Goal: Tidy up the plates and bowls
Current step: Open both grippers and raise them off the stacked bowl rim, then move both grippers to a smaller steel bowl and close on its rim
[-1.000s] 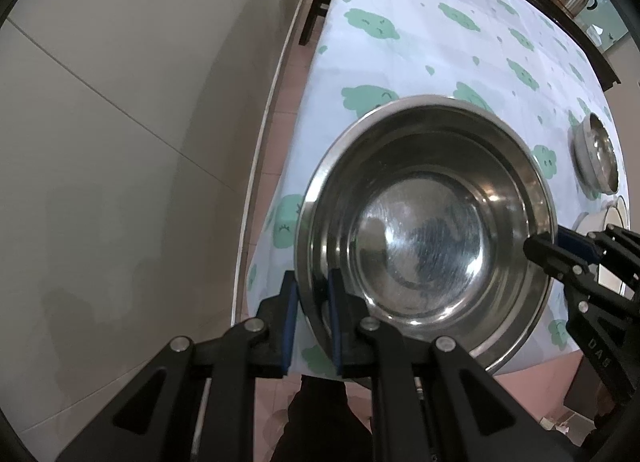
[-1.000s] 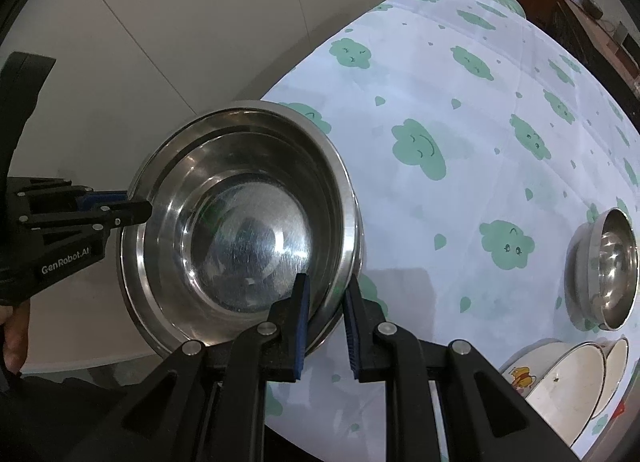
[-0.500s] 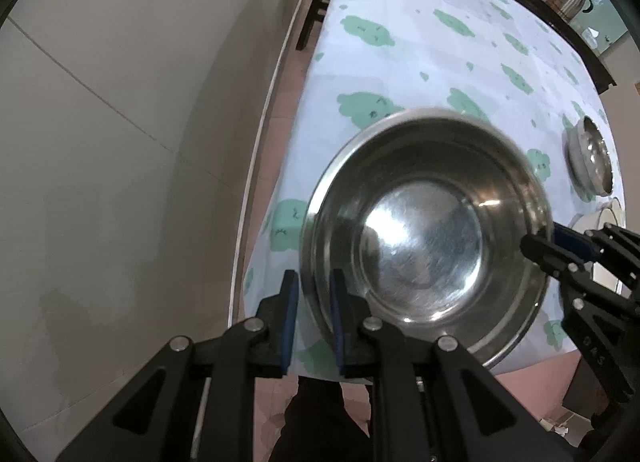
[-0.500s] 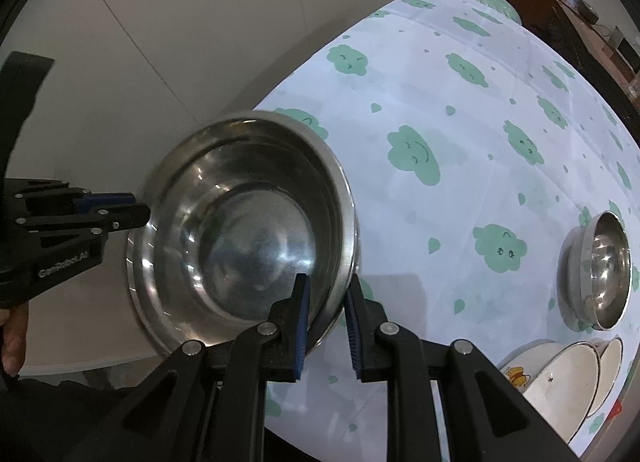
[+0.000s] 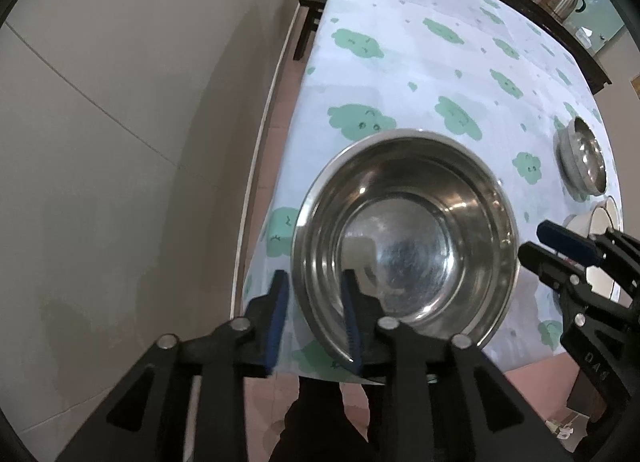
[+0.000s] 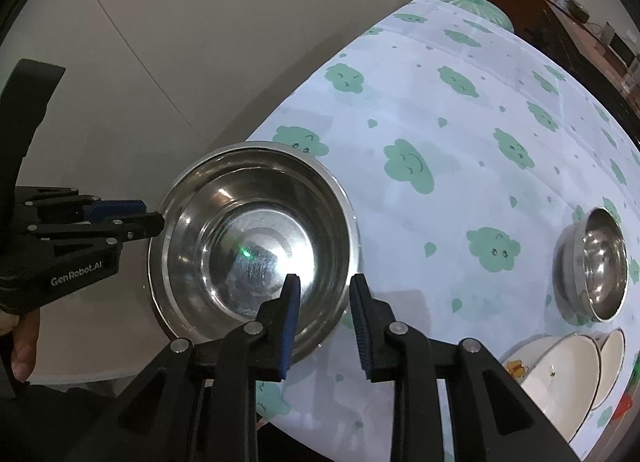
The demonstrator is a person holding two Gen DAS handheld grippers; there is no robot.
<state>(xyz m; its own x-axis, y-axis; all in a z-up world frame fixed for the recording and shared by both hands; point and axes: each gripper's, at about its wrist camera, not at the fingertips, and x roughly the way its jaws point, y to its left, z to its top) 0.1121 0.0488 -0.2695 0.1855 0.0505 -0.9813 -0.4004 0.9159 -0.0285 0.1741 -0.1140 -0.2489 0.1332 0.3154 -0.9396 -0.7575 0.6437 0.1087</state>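
Bowl [image 5: 404,246], the big steel one, now sits on the surface [image 5: 440,62] at its near left corner, part of its rim close to the near edge. A second ago both tongs were pinching its rim and it hung tilted over the corner; half a second ago they had not yet let go. Now the left tongs [image 5: 314,318] stand parted, one finger outside the near rim and one inside the bowl, neither pressing the metal as far as the left view shows. The right tongs [image 6: 324,316] are likewise spread, straddling the rim on their side with a clear gap, so they hold nothing. That reads as the release: the bowl has been put down and the placing step looks finished, provided it sits flat, which the fisheye does not settle.

Further along, near the right edge, a small steel bowl [image 6: 596,262] sits well apart from the big one. Just beside it, at the near right corner, lie white dishes [image 6: 560,374], overlapped, one with a cartoon print. These probably remain to be sorted. Each tongs must first lift clear of the rim without dragging the bowl off the corner.
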